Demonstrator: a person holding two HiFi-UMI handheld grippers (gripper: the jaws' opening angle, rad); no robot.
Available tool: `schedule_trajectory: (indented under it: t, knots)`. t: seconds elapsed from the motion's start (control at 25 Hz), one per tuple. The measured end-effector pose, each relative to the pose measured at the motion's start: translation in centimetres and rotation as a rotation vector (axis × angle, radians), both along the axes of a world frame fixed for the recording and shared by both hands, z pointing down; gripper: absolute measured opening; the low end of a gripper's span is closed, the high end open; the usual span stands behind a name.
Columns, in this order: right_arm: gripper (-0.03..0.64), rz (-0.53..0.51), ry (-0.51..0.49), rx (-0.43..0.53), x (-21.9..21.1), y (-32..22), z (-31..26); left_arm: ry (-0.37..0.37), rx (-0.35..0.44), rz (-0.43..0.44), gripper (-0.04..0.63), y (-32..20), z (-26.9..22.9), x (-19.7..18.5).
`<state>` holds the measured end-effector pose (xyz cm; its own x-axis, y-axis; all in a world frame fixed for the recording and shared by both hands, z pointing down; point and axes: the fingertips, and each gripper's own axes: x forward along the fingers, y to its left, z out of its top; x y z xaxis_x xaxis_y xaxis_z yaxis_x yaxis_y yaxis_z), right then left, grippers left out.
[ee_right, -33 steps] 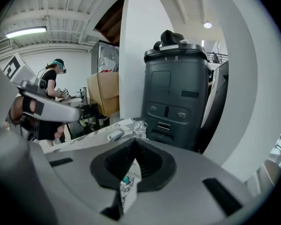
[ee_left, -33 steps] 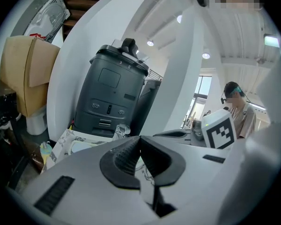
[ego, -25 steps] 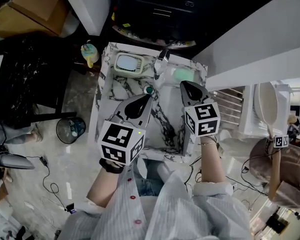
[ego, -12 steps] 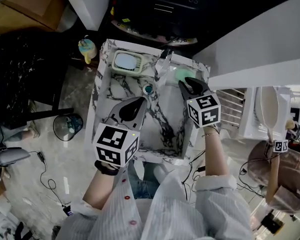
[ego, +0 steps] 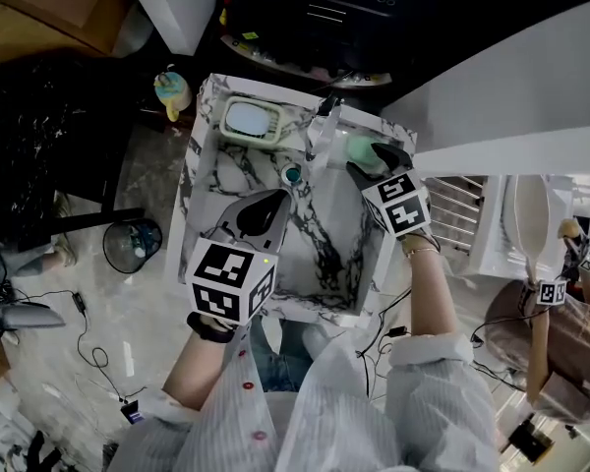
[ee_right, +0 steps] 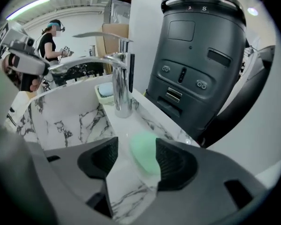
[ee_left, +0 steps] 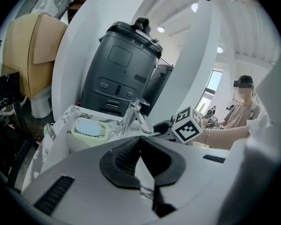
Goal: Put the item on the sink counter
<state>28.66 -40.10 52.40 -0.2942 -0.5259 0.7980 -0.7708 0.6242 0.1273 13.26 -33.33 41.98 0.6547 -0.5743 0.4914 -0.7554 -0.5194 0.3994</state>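
Right gripper view shows the right gripper [ee_right: 136,159], its jaws just opened and now apart, straddling the green soap [ee_right: 144,153]. The soap lies flat on the counter [ee_right: 152,120] beside the tap [ee_right: 122,86]. Its long axis runs along the jaws, toward the tap, nearer the right-hand pad. The left gripper [ee_left: 139,142] is closed and empty.

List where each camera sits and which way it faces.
Head view: on the person's head, steeply down at the sink; sleeves, left gripper, right gripper show.
Left gripper view: on the left gripper, facing the faucet; its shut jaws show.
Right gripper view: on the right gripper, facing the green soap between its jaws, which have just been opening.
Both gripper views share the faucet and dark appliance.
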Motion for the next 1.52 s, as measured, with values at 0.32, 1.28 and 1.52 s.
schedule_trajectory:
  t: [0.32,1.28,1.52]
  knots:
    - [0.282,-0.204,0.256,-0.061,0.5,-1.3,2.0,-0.001,-0.023,0.006,0.015,0.0,0.6,0.2]
    - [0.262,-0.359,0.464,-0.014,0.9,-0.2,4.1,0.012,-0.036,-0.015,0.015,0.1,0.8,0.1]
    - [0.235,-0.282,0.340,-0.063,0.2,0.3,3.5,0.011,-0.033,-0.023,0.015,0.2,0.6,-0.2]
